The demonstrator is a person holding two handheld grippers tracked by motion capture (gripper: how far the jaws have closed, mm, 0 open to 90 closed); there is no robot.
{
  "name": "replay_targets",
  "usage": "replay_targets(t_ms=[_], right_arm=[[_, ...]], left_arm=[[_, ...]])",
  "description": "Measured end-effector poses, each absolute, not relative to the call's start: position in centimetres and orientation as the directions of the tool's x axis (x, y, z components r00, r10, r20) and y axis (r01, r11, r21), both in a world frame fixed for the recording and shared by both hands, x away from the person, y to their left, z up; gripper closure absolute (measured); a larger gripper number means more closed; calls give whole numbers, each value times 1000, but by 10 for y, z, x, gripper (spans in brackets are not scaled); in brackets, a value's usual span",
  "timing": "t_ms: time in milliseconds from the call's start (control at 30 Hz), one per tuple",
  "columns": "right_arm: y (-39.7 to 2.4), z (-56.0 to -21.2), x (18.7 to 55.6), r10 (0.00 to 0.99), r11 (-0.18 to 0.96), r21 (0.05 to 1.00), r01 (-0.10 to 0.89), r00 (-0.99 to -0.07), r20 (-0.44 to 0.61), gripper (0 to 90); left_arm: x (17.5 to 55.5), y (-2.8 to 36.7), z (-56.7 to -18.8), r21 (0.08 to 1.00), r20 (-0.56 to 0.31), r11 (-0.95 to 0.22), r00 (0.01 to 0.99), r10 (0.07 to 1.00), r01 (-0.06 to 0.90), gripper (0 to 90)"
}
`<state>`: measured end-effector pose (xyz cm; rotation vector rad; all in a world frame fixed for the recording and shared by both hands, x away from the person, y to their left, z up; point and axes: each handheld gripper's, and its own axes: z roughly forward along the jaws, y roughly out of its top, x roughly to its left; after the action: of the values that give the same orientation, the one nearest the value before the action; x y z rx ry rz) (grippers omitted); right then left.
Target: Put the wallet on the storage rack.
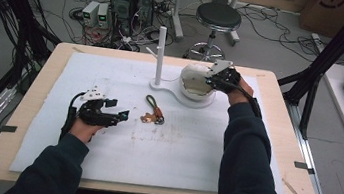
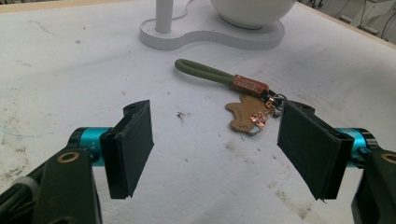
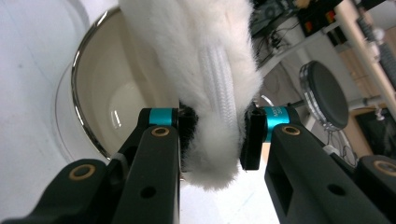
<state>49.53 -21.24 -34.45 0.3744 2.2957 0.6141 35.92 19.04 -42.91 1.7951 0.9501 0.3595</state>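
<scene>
Fluffy white thing [image 3: 205,70], with a white zipper down its middle, is pinched between the right claw's [image 3: 218,140] jaws and hangs above the bowl [image 3: 100,107]. In the high view this claw [image 1: 216,78] sits at the bowl's [image 1: 193,82] right rim, on the white stand [image 1: 163,87] at the surface's [image 1: 101,158] far side. The left claw [image 2: 215,140] stands wide and empty, low over the surface, with the keyring [image 2: 243,100] just ahead toward its right jaw, not touching
</scene>
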Motion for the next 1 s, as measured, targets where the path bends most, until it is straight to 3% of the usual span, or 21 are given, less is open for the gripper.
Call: replay_targets(t_ms=[167, 200, 233, 400, 433, 700, 1000], right_arm=[[-206, -357, 501, 436, 853, 507, 124, -705, -560, 728], [-210, -357, 501, 491, 818, 550, 166, -698, -520, 584], [-214, -357, 501, 528, 794, 578, 190, -688, -499, 512], [-235, -351, 488, 616, 709, 671, 219, -656, -436, 466], [-251, -347, 481, 666, 652, 709, 267, -650, -367, 398], [-294, -335, 448, 755, 446, 825, 348, -642, -137, 347], [-313, -373, 390, 802, 373, 852, 366, -589, -98, 263]], left_arm=[[359, 191, -429, 885, -185, -159, 643, 743, 438, 265], [359, 191, -430, 884, -187, -159, 644, 742, 439, 265], [359, 191, -430, 884, -188, -160, 645, 741, 440, 265], [359, 190, -430, 883, -187, -163, 647, 739, 441, 266], [359, 190, -430, 883, -187, -163, 646, 740, 441, 266], [358, 192, -429, 884, -182, -161, 640, 746, 438, 266], [358, 195, -427, 904, -171, -124, 610, 774, 410, 244]])
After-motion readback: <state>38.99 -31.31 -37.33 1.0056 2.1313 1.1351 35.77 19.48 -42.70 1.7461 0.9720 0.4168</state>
